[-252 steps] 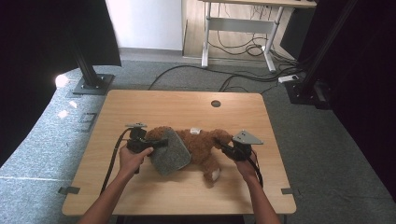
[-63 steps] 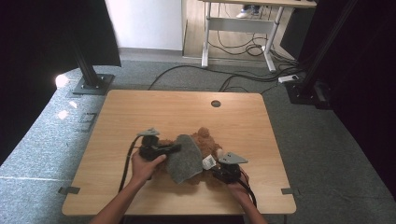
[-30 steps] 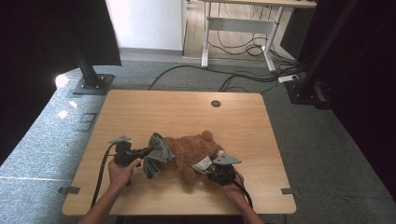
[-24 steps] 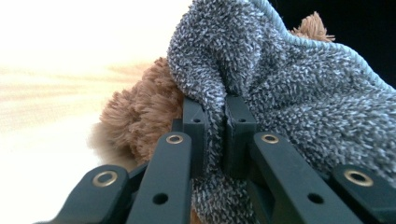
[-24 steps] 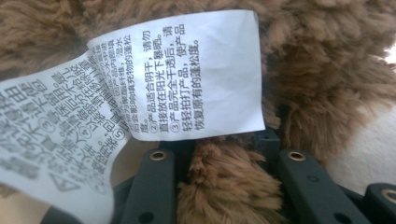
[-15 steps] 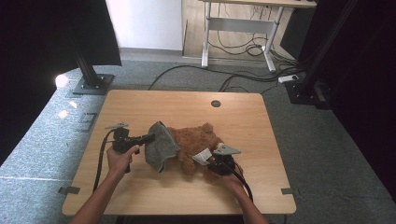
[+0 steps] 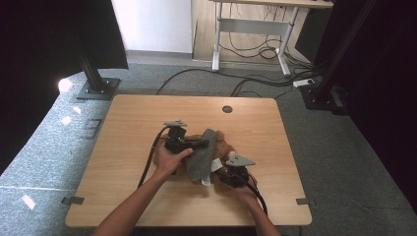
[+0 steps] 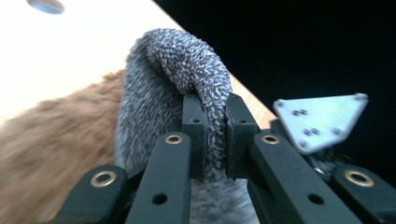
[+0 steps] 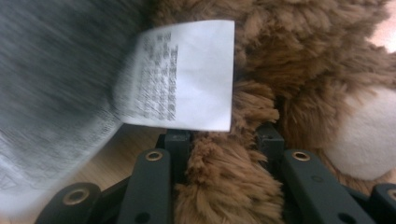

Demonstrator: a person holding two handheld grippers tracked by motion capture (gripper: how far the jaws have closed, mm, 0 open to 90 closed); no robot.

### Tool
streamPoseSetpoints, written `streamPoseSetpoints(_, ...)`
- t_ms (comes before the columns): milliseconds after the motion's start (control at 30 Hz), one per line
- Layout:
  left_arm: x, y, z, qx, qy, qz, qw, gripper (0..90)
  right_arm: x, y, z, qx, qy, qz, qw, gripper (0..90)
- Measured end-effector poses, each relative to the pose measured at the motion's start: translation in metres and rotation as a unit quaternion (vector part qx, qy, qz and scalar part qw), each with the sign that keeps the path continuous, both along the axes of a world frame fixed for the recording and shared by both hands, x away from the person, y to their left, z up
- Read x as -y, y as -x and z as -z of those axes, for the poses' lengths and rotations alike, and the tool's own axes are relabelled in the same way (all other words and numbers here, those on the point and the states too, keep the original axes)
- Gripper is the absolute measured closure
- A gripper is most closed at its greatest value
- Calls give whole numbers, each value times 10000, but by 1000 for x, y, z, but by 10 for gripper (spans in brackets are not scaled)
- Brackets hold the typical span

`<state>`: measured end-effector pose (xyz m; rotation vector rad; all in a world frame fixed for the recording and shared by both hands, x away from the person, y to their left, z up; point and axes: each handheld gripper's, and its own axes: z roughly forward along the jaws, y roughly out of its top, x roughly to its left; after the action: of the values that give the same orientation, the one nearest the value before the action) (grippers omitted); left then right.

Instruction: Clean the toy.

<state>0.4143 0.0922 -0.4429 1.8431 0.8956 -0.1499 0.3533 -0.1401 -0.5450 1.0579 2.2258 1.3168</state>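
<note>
Pinching a grey cloth, the left gripper drapes it over a plush toy; the right gripper, just loosening, grips brown fur—the toy may slip free.

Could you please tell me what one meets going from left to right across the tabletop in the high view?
Left hand → left gripper → grey cloth → brown plush toy → right gripper.

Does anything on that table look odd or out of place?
Nothing looks damaged or spilled. The brown plush toy lies half covered by a grey cloth, which the left hand-held gripper pinches. A white care label sticks out of the fur.
</note>
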Motion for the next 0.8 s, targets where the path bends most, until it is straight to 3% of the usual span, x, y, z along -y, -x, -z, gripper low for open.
streamPoseSetpoints(133,11,-7,9,-79,-130,-72,9999,808,0,1,1,-2,5,25,10000,666)
streamPoseSetpoints(300,0,-7,7,14,-379,-292,9989,810,2,2,2,-8,7,-21,10000,668)
streamPoseSetpoints(533,-57,-10,10,-38,-452,-887,9950,813,5,4,2,-13,61,-107,9999,671)
streamPoseSetpoints(667,-95,-9,16,-117,-221,-1113,9935,814,5,5,2,-12,52,-156,9999,671)
streamPoseSetpoints(800,-115,-2,15,-79,-82,-1179,9930,813,4,6,2,-33,89,-169,9998,671)
